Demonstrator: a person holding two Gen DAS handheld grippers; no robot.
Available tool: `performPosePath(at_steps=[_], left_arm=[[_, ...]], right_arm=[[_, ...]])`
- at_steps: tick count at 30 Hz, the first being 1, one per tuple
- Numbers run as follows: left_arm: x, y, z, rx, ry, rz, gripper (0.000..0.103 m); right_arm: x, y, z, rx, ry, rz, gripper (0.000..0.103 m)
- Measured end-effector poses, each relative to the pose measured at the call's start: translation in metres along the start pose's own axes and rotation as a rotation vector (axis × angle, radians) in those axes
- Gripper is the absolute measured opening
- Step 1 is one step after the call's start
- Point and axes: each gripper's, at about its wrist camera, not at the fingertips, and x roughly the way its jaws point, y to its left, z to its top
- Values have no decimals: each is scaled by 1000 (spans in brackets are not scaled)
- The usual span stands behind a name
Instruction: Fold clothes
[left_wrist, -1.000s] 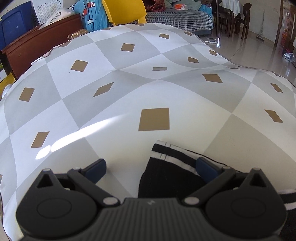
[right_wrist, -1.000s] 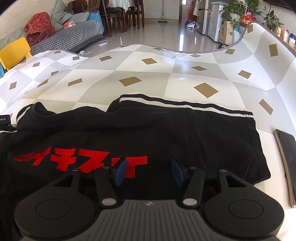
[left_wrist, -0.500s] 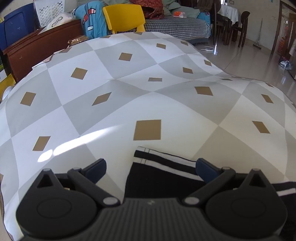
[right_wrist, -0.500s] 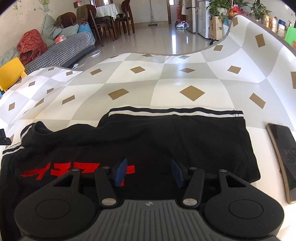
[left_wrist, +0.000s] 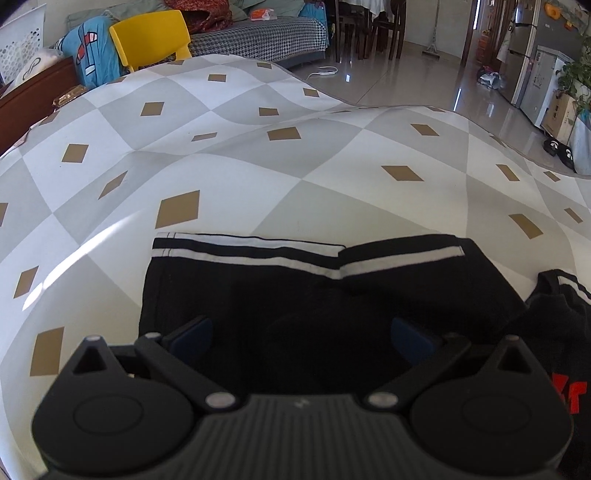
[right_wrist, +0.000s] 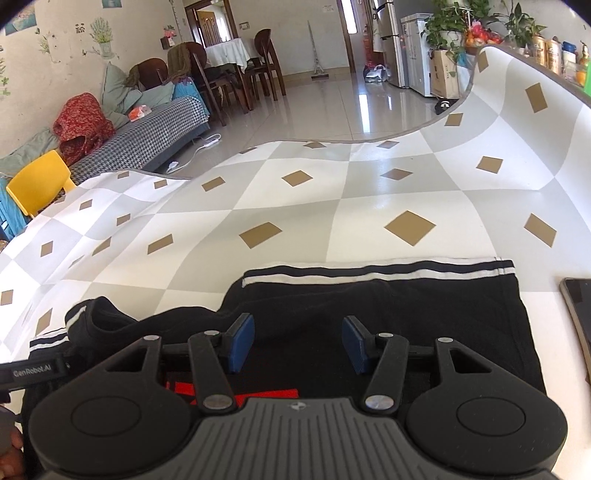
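Observation:
A black T-shirt (left_wrist: 332, 302) with white-striped sleeve cuffs and red print lies flat on the checked tablecloth (left_wrist: 258, 173). In the left wrist view my left gripper (left_wrist: 301, 341) hovers open over its left sleeve, blue pads wide apart, nothing between them. The striped collar (left_wrist: 565, 288) bunches at the right. In the right wrist view the black T-shirt (right_wrist: 406, 314) spreads below my right gripper (right_wrist: 297, 347), which is open with a narrower gap above the fabric. The red print (right_wrist: 258, 391) shows just under the gripper body.
A dark phone (right_wrist: 578, 317) lies on the table right of the shirt. Part of the left gripper (right_wrist: 33, 371) and a hand (right_wrist: 9, 446) show at the lower left. A yellow chair (left_wrist: 149, 37), sofa (right_wrist: 147, 133) and dining chairs stand beyond the table edge.
My left gripper has swung right over the sleeve, bringing more of the shirt into view. The right gripper drew back and tilted up, so less of the red print shows.

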Motion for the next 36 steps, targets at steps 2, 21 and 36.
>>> performPosePath(at_steps=[2,21,36], left_arm=[[3,-1,-3,8,13,8,103],[11,-4,-7,4,17,19,103],[24,-12,7,-18,2,30,103]], right_arm=[[3,4,4,-15,-13,22,51],[71,34,5,-180,73,-29,52],[86,16,15,-77,0,-244,58]])
